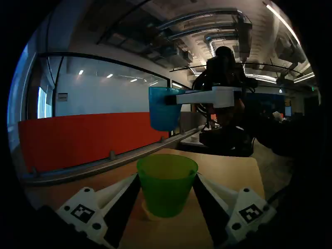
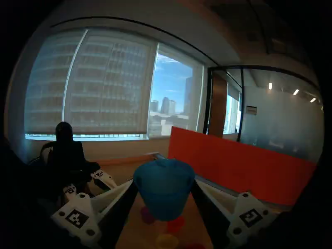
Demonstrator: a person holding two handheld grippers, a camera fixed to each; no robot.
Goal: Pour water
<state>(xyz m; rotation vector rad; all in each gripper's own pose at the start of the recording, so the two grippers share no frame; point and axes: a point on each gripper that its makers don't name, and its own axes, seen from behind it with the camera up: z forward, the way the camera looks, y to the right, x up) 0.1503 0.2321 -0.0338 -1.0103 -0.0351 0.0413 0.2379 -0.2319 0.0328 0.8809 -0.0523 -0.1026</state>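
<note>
Two cups held: left gripper (image 1: 167, 180) pinches green cup (image 1: 167, 195) low by the table (image 1: 226, 168) (receiver, likely); right gripper (image 2: 164, 184) pinches blue cup (image 2: 164, 199), lifted upright, ready to tip.

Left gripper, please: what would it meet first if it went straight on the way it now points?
Probably the blue cup held up by the right gripper, with the gripped green cup leading; depth is unclear.

The left gripper (image 1: 167, 179) clamped an upright green cup (image 1: 167, 189) between its jaws, above the wooden table (image 1: 232, 170). Ahead of the jaws and higher, the right gripper (image 1: 171, 99) held a blue cup (image 1: 162, 115) upright, well apart.
</note>
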